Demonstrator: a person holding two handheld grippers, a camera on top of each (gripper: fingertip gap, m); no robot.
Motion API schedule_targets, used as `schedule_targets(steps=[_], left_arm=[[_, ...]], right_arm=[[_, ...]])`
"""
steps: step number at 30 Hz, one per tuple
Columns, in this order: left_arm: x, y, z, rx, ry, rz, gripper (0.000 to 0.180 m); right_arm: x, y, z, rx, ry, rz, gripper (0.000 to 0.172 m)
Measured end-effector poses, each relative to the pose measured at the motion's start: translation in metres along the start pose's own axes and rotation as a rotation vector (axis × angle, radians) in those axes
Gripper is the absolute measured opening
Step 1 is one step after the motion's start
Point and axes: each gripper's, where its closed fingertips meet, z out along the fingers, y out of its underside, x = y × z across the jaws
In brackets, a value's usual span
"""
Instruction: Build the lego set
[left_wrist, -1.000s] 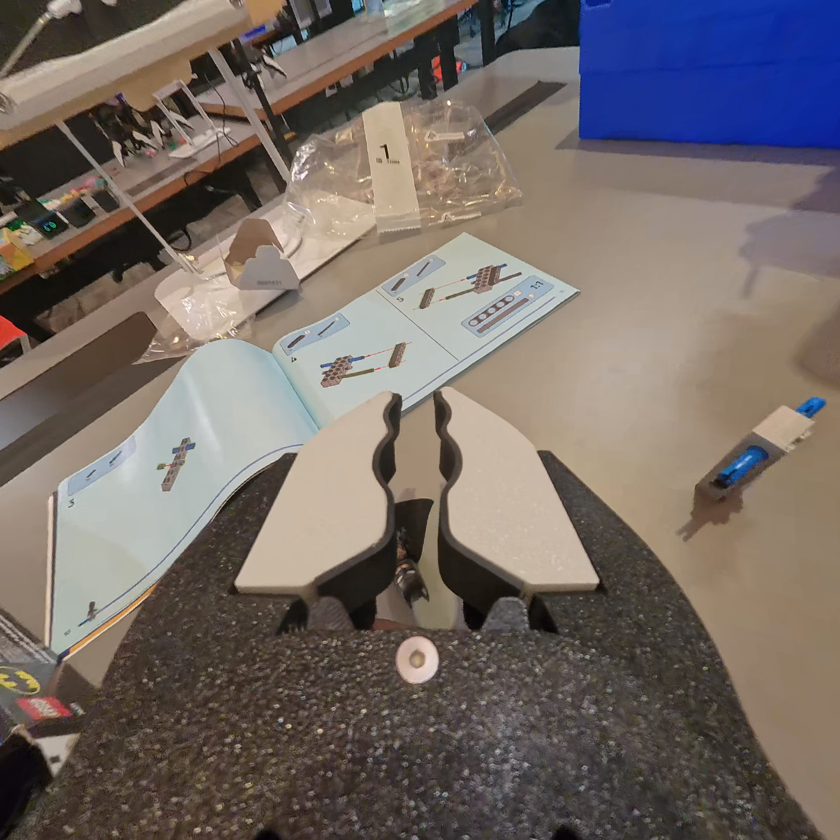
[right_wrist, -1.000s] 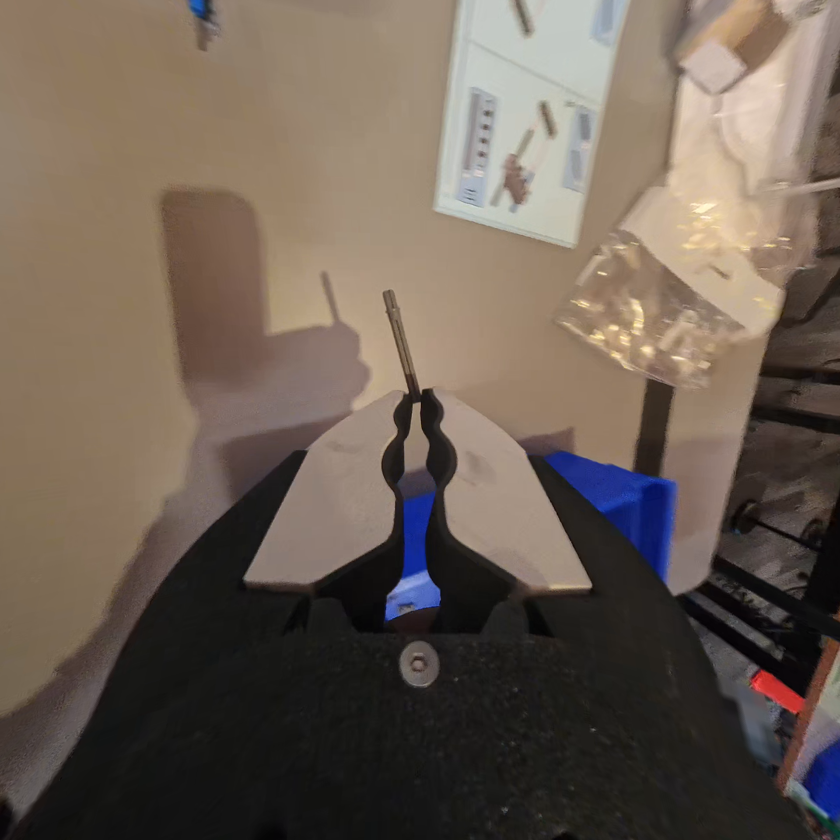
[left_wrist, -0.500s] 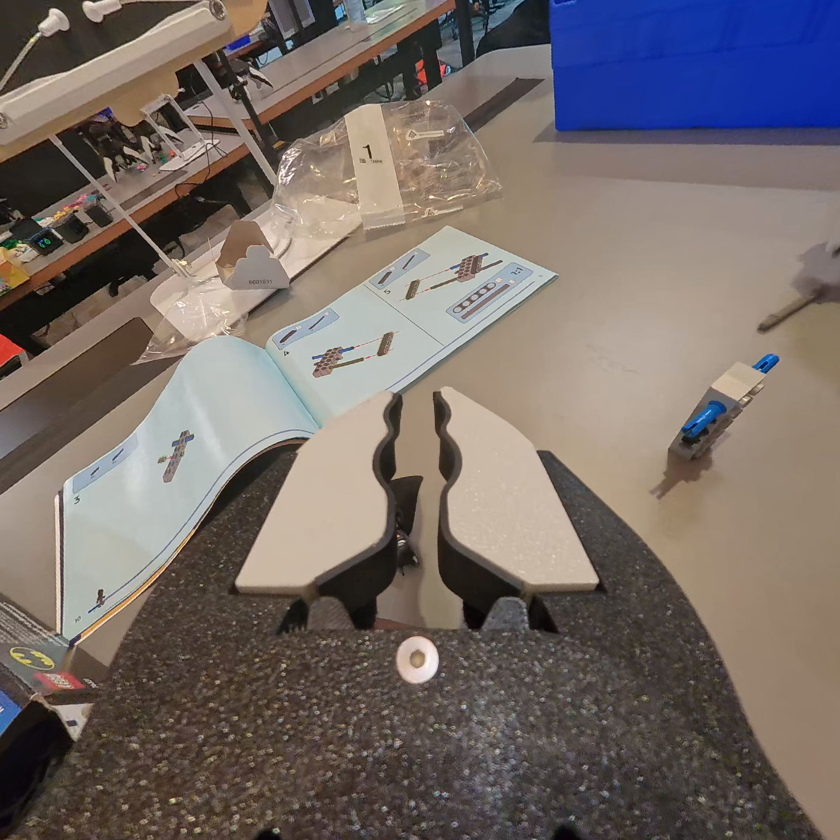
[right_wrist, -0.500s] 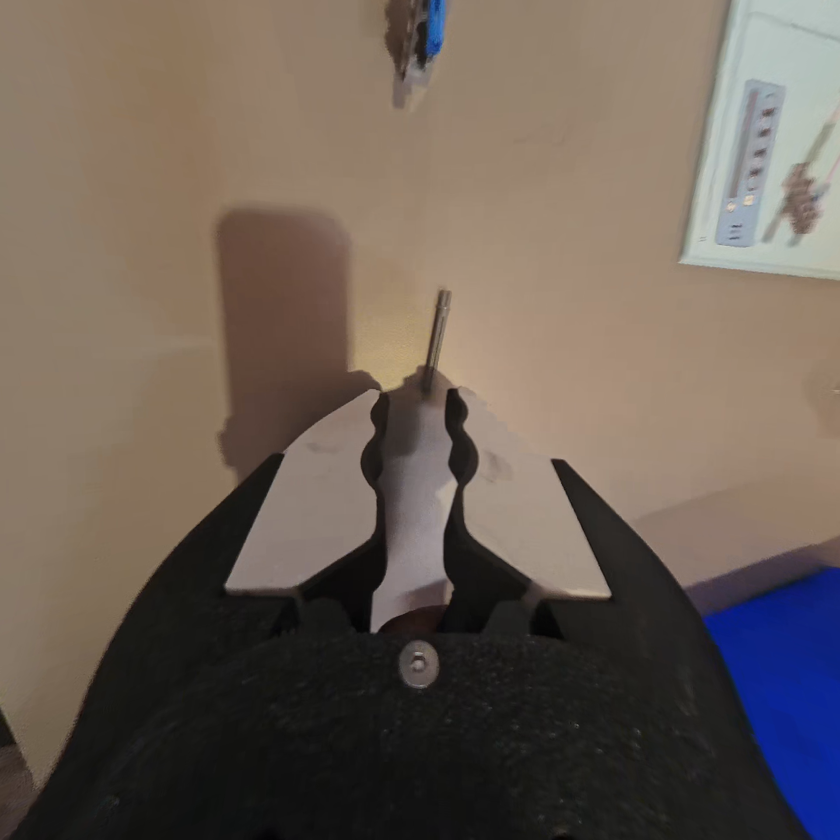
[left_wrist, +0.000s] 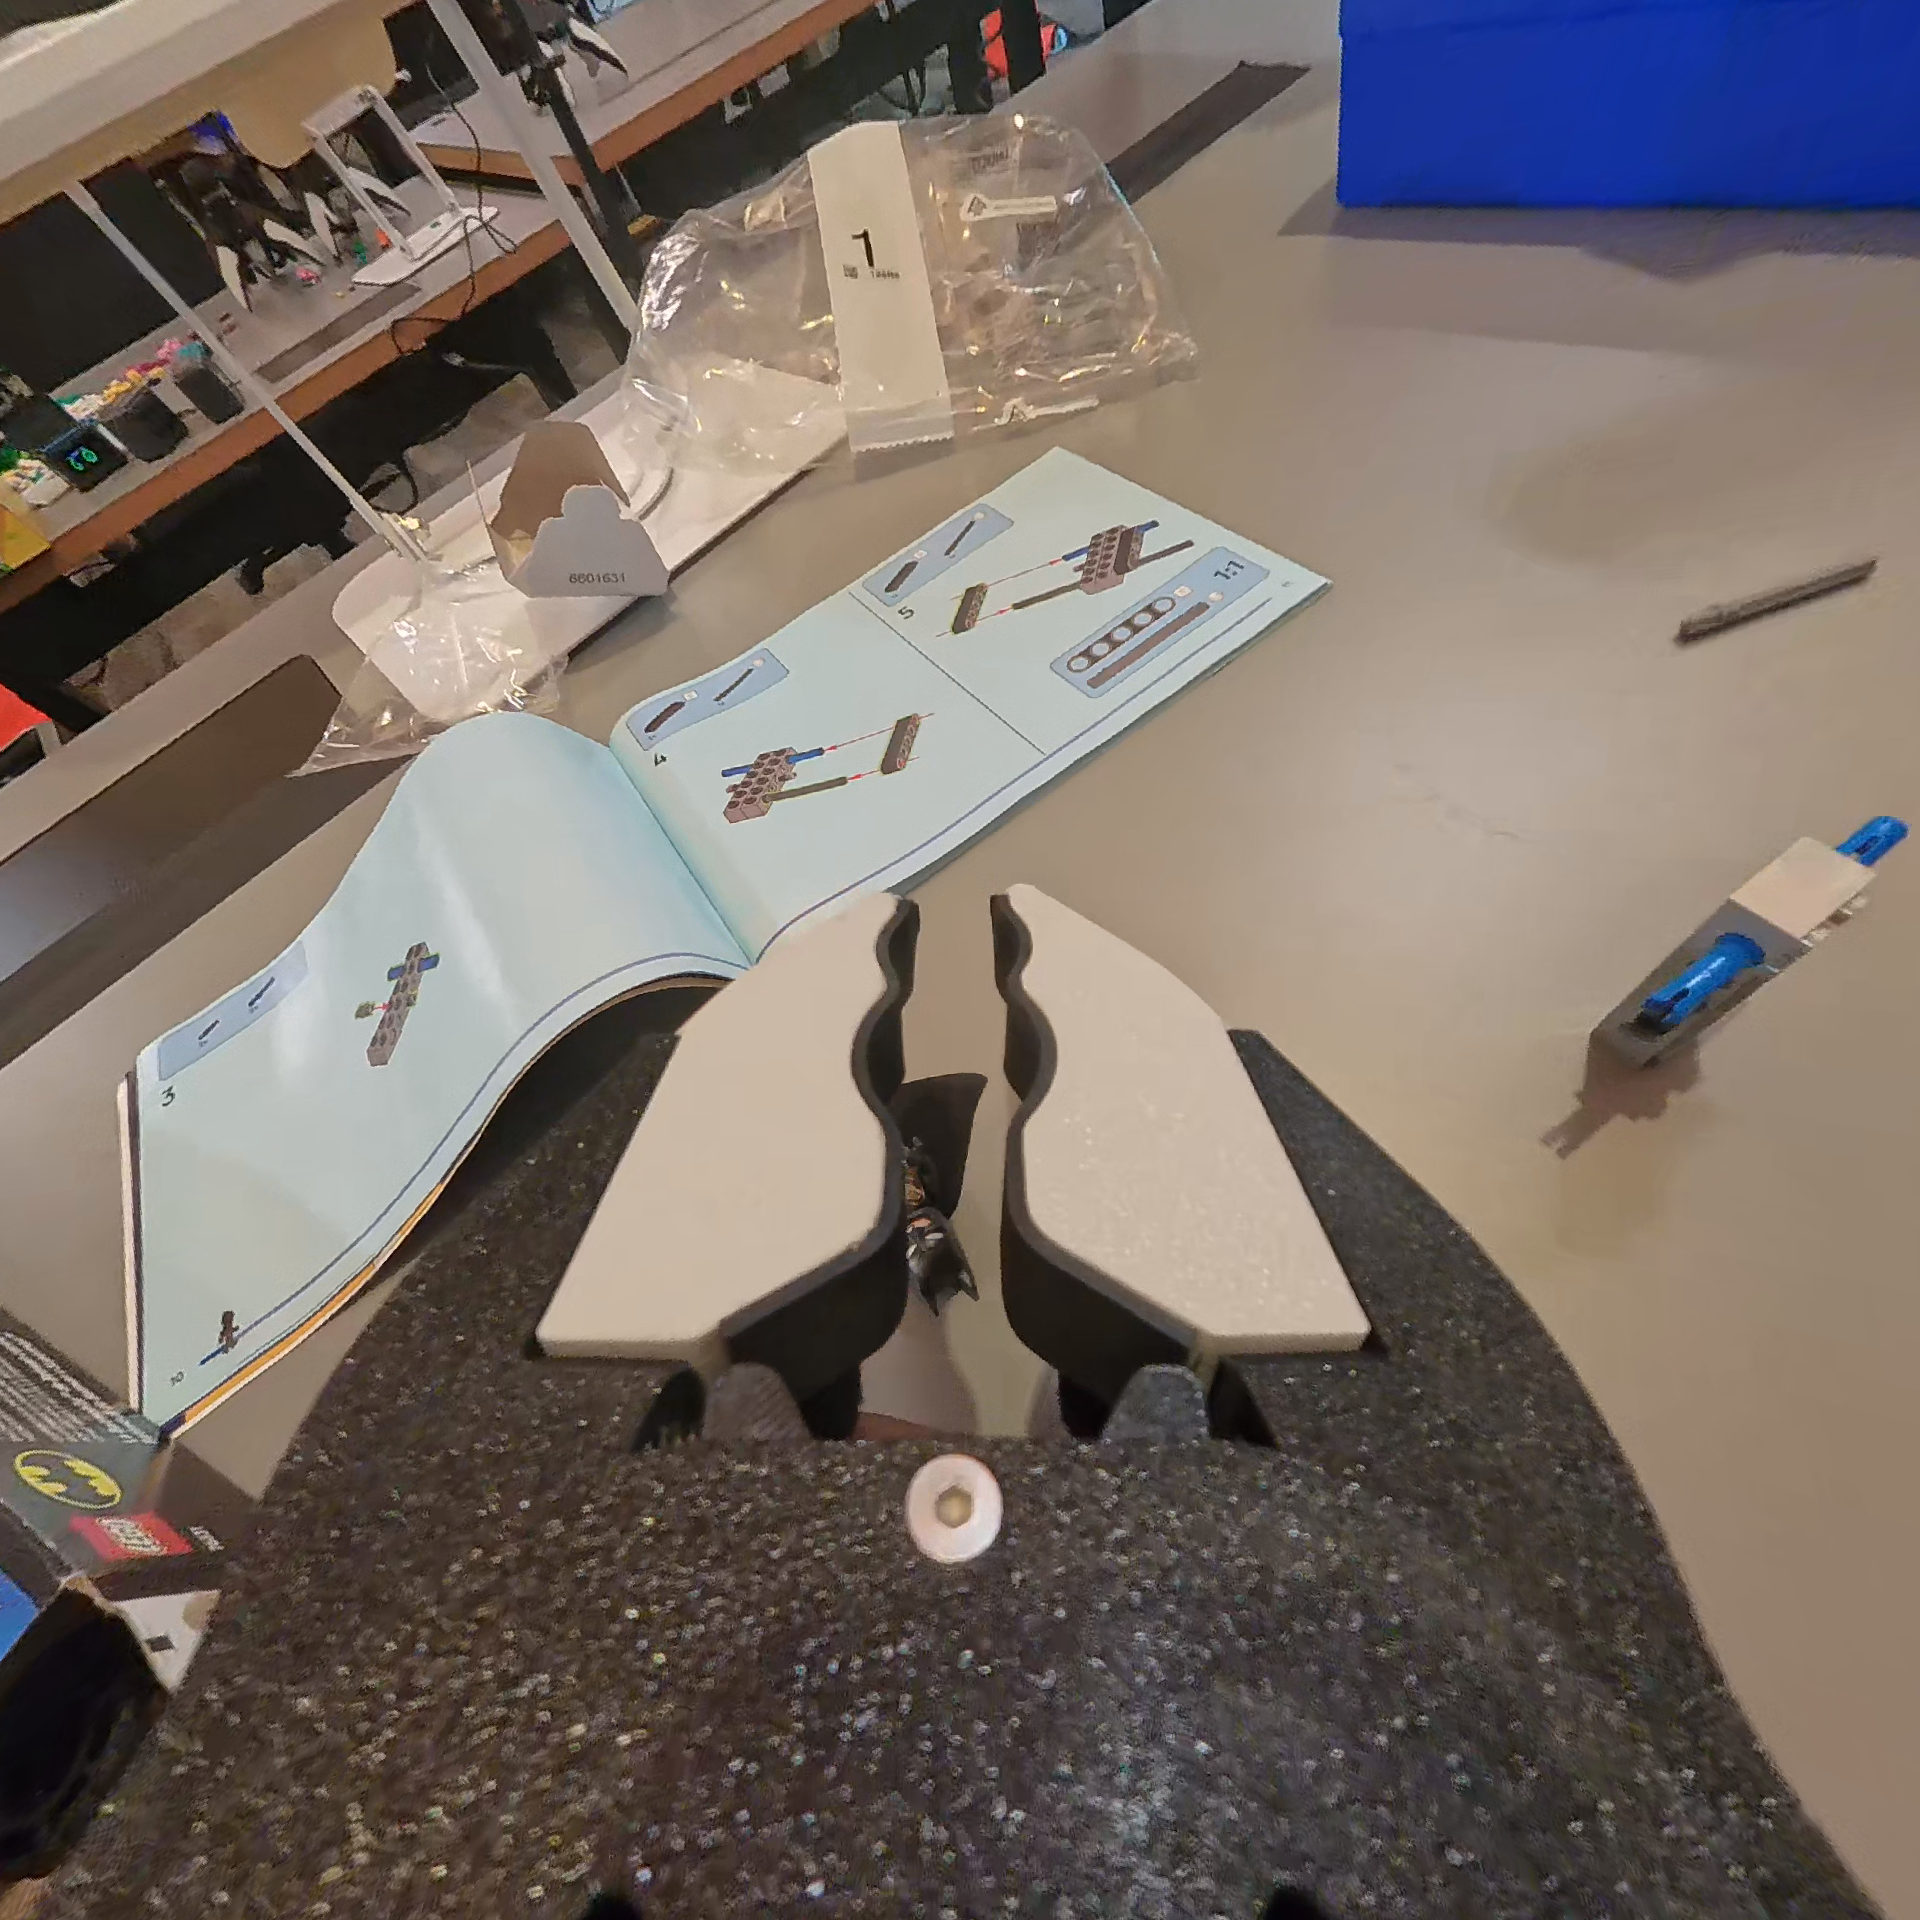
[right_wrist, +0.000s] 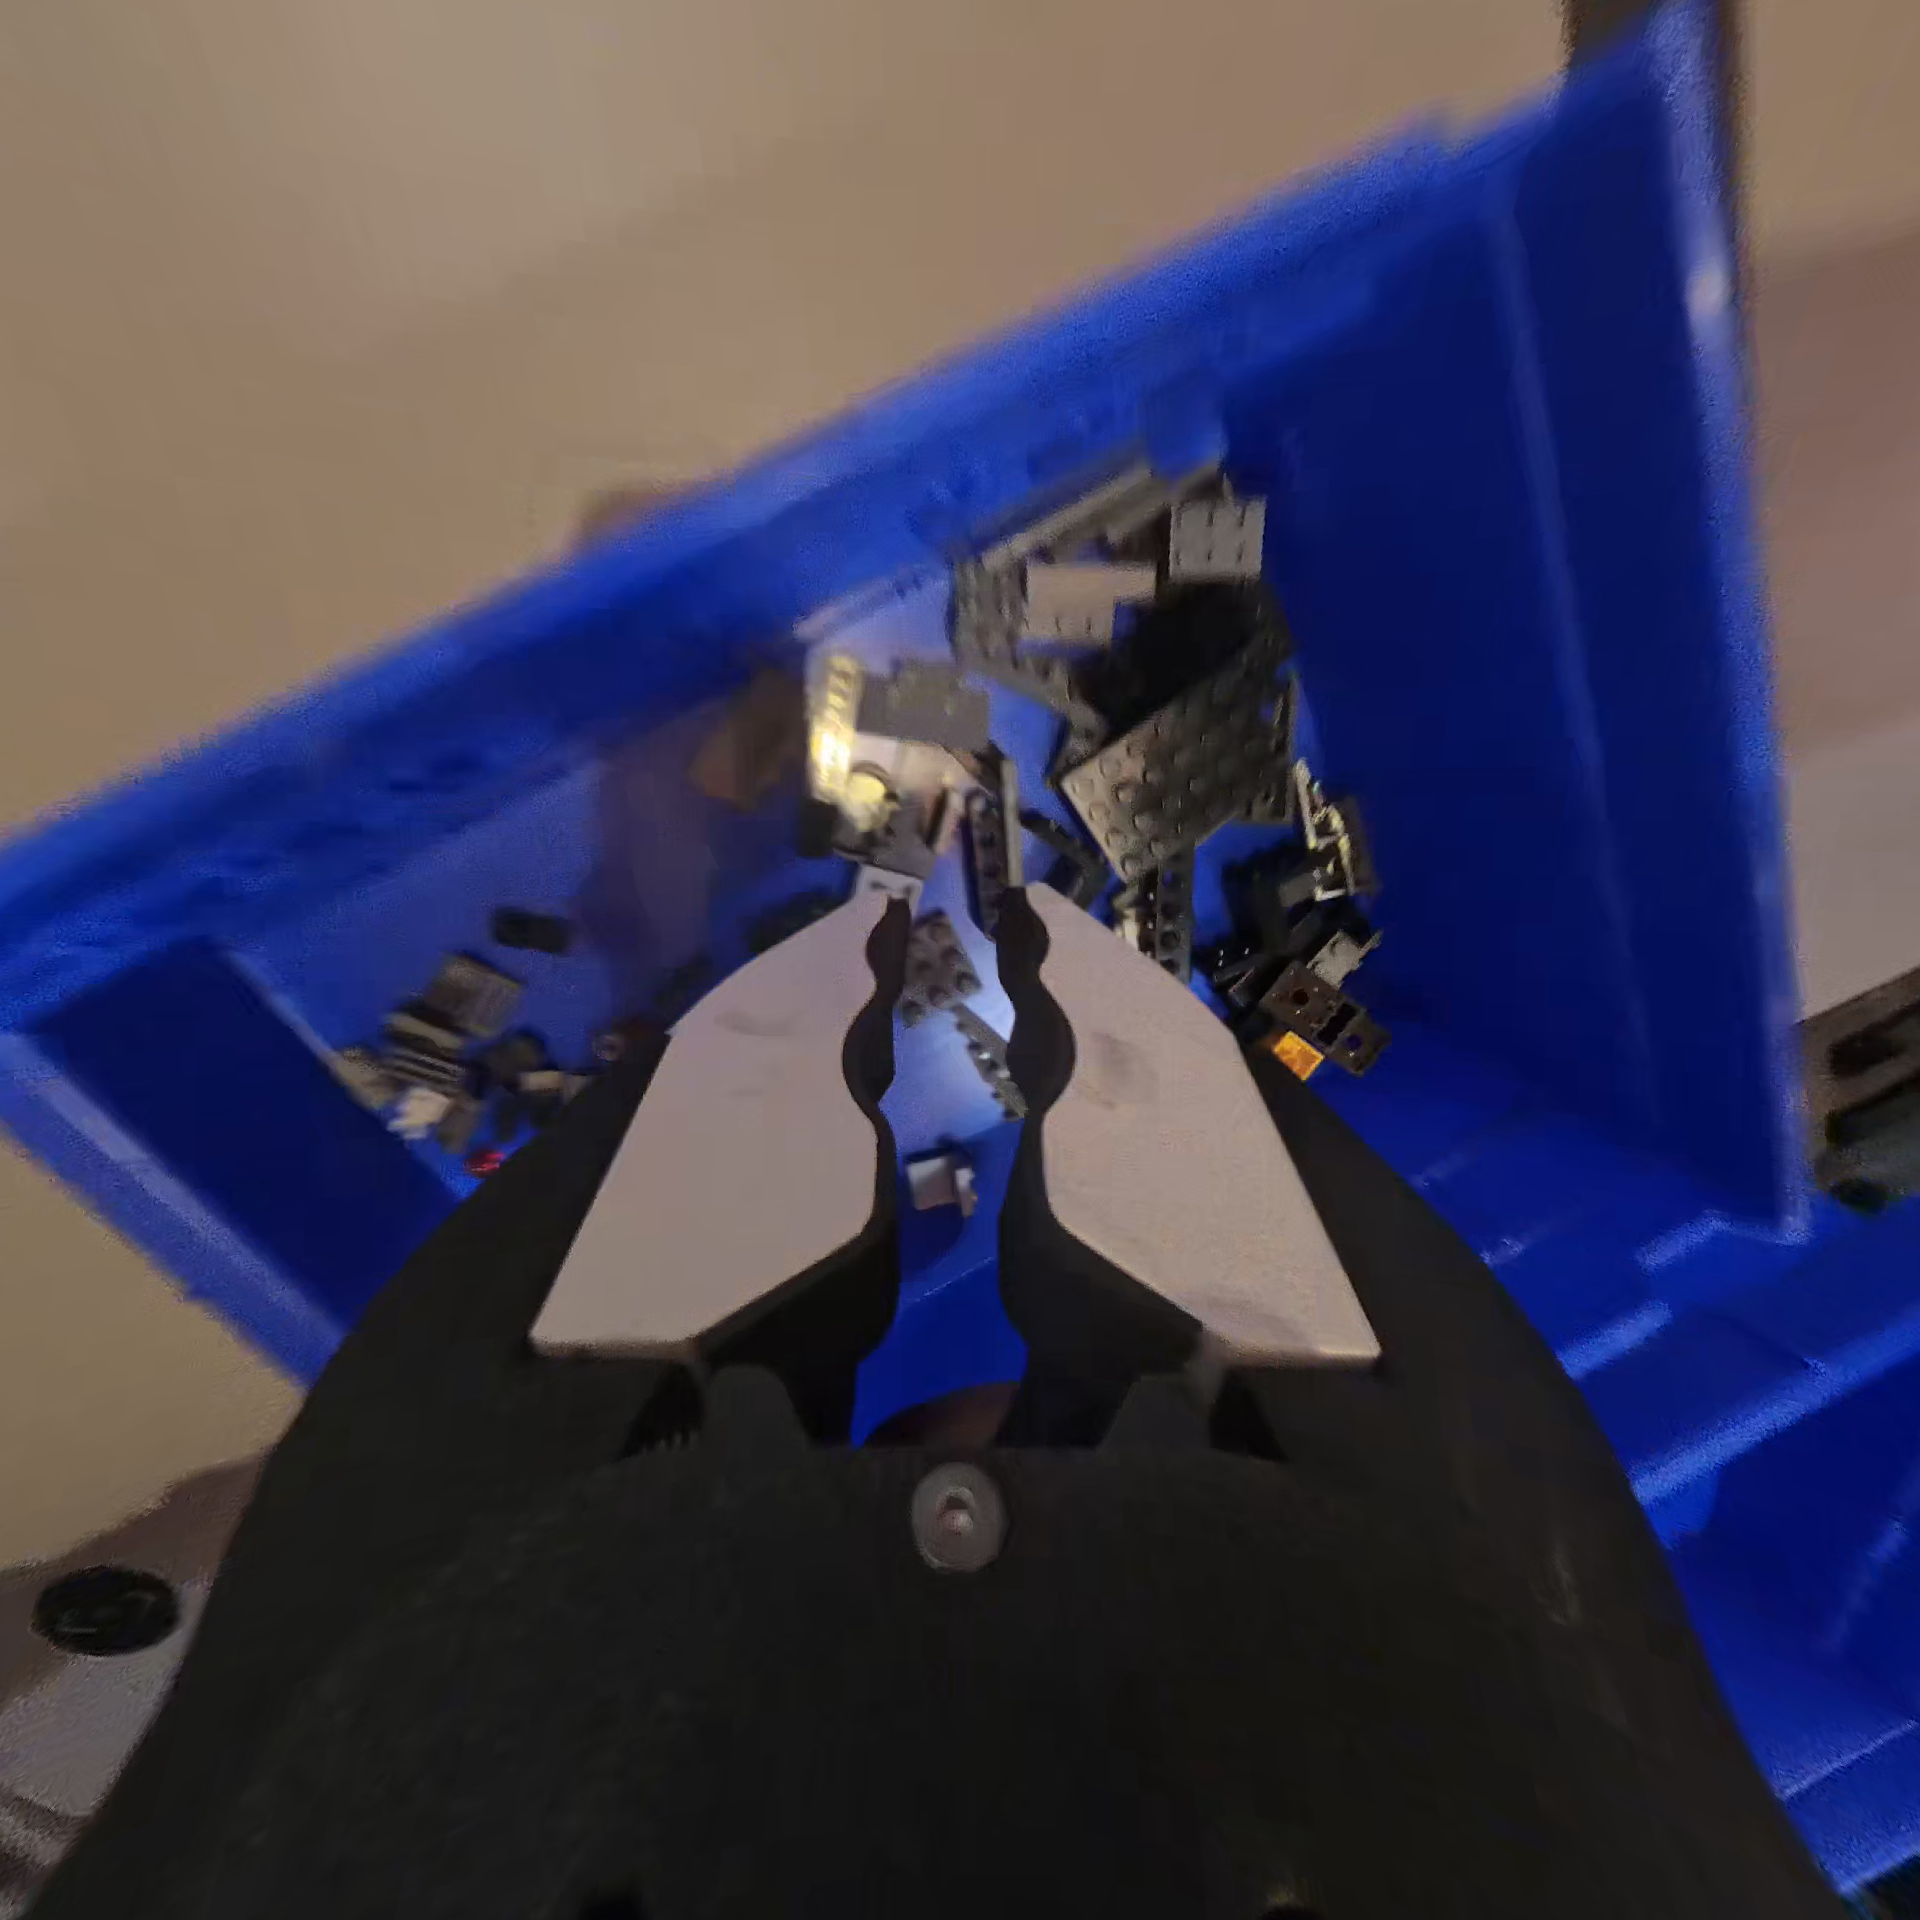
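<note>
Left gripper (left_wrist: 954, 909): fingertips a narrow slot apart, hovering over the grey table (left_wrist: 1403, 644) just off the near edge of an open instruction booklet (left_wrist: 520, 883). Small black figure (left_wrist: 935, 1195) lodged between the fingers well back from the tips, long axis along the fingers, pressed to the left pad; contact on the right pad not clear.

Well to the right: thin dark rod (left_wrist: 1777, 601) lying flat, long axis running left-low to right-high. Nearer, grey brick with blue pin (left_wrist: 1725, 966), tilted, pin end pointing up-right and away. Beyond the booklet, crumpled clear plastic bag (left_wrist: 1039, 291); blue bin (left_wrist: 1621, 104) at the far right. Printed box (left_wrist: 94, 1507) at lower left.

Right gripper (right_wrist: 951, 904): view blurred. Fingers slightly apart, tips over the inside of the blue bin, above loose grey and black bricks (right_wrist: 1195, 769). Bricks visible through the slot; nothing clamped.
</note>
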Motion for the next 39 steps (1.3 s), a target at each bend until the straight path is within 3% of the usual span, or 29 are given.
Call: schedule_targets(steps=[3, 7, 11, 19, 32, 35, 39], left_arm=[[0.002, 0.001, 0.001, -0.013, 0.002, 0.019, 0.014], [0.003, 0.001, 0.001, -0.009, 0.006, 0.022, 0.014], [0.005, 0.002, 0.003, -0.025, 0.022, 0.027, 0.014], [0.007, 0.001, 0.002, -0.013, 0.024, 0.037, 0.014], [0.008, 0.002, 0.002, -0.018, 0.024, 0.047, 0.014], [0.007, 0.003, 0.003, -0.021, 0.03, 0.038, 0.014], [0.007, 0.002, 0.001, -0.01, 0.039, 0.021, 0.014]], right_arm=[[0.008, 0.021, 0.032, -0.099, -0.034, -0.019, 0.018], [0.01, 0.027, 0.049, -0.125, -0.047, -0.027, 0.02], [0.014, 0.031, 0.057, -0.137, -0.035, -0.021, 0.023], [0.012, 0.031, 0.057, -0.135, -0.051, -0.017, 0.012], [0.017, 0.023, 0.031, -0.042, -0.014, 0.015, 0.009], [0.015, 0.003, 0.004, 0.027, 0.025, 0.033, 0.009], [-0.015, -0.05, -0.043, 0.114, 0.068, -0.041, 0.008]])
